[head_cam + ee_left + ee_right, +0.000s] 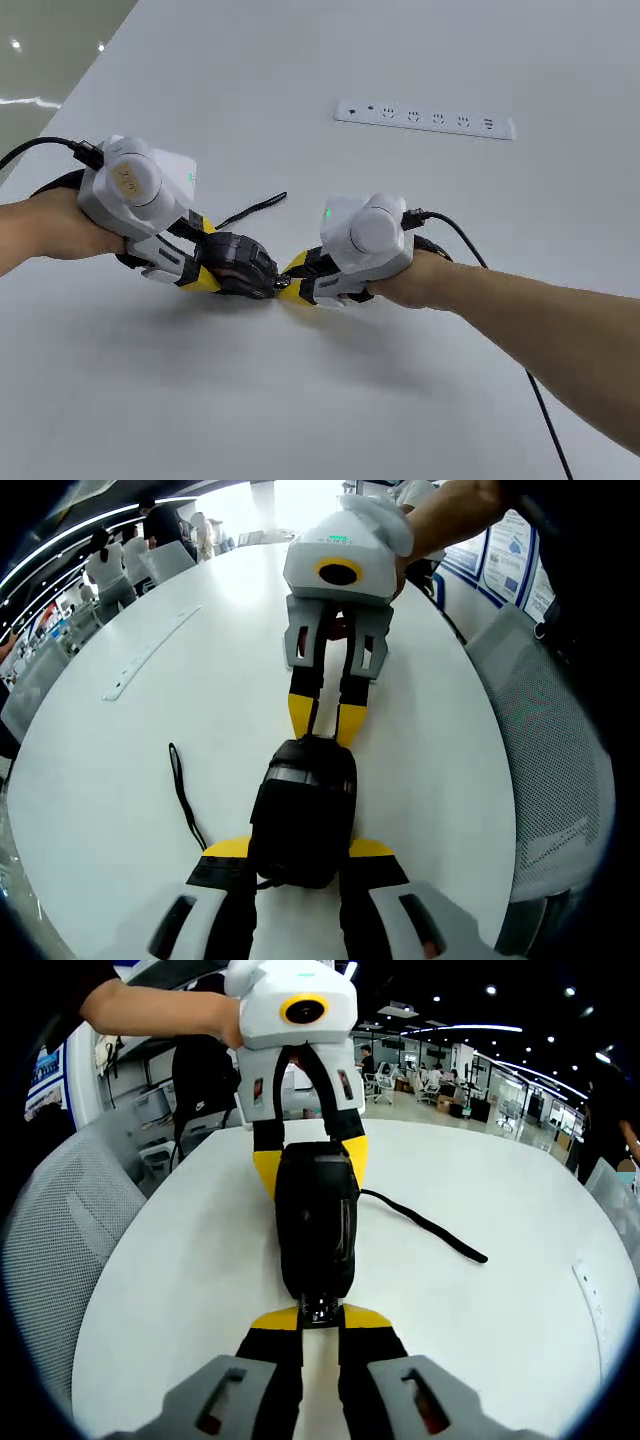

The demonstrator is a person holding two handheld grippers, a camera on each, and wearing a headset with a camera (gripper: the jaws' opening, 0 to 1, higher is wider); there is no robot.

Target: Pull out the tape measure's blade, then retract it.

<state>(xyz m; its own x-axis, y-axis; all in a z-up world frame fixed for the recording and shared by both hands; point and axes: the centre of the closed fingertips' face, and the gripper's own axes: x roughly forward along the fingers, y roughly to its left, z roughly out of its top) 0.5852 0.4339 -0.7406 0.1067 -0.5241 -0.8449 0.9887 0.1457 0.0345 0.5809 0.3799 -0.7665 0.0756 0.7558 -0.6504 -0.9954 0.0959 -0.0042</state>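
A black tape measure [238, 265] rests on a white round table [400, 390], long axis 9-to-3 o'clock, mouth toward 3; left gripper [208, 254] clamps its case, right gripper [291, 278] pinches its blade tip [320, 1309]

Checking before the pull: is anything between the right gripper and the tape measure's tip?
Nothing visible. The right gripper has its jaws at the tip of the tape measure; the left gripper holds its case; the strap lies aside.
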